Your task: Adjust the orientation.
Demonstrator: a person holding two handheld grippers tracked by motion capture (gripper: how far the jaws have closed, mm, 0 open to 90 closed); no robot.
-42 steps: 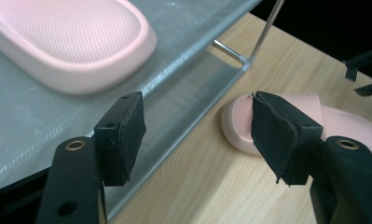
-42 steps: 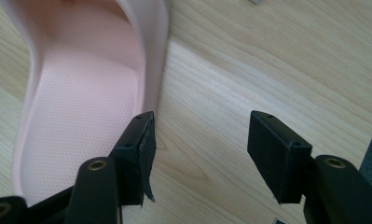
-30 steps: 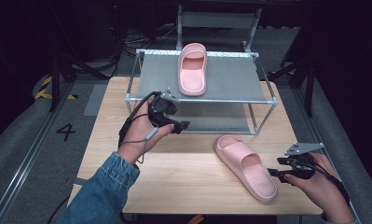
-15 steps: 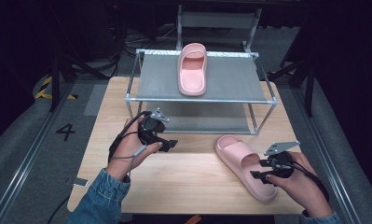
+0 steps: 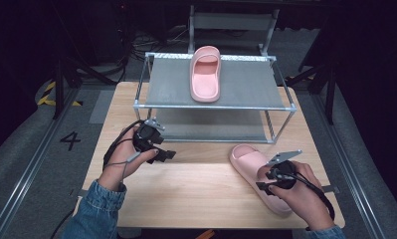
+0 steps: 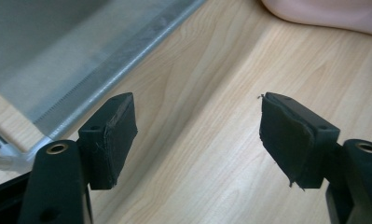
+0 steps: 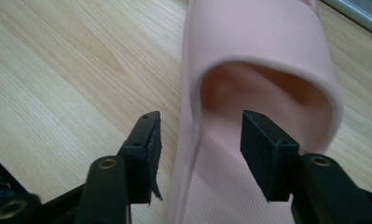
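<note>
One pink slipper [image 5: 206,74] lies on the top shelf of a metal rack [image 5: 216,106]. A second pink slipper [image 5: 248,159] [image 7: 258,42] lies on the wooden table [image 5: 196,194] at the right front. My right gripper [image 5: 263,181] [image 7: 197,144] straddles its side wall near the strap, one jaw outside and one over the footbed. Its jaws have just been closing but a gap shows at each pad. My left gripper [image 5: 166,154] [image 6: 197,135] hovers low over the table by the rack's lower shelf [image 6: 104,70]. Its jaws have just been opening, with nothing between them.
The rack stands at the table's far half, with its lower shelf [image 5: 211,130] bare. Bare wood lies between the two hands. Dark floor and a grey chair [image 5: 233,22] lie beyond the table.
The left hand came down and back from the rack's front toward the near left. The right hand slid left over the slipper's heel end, and its jaws narrowed.
</note>
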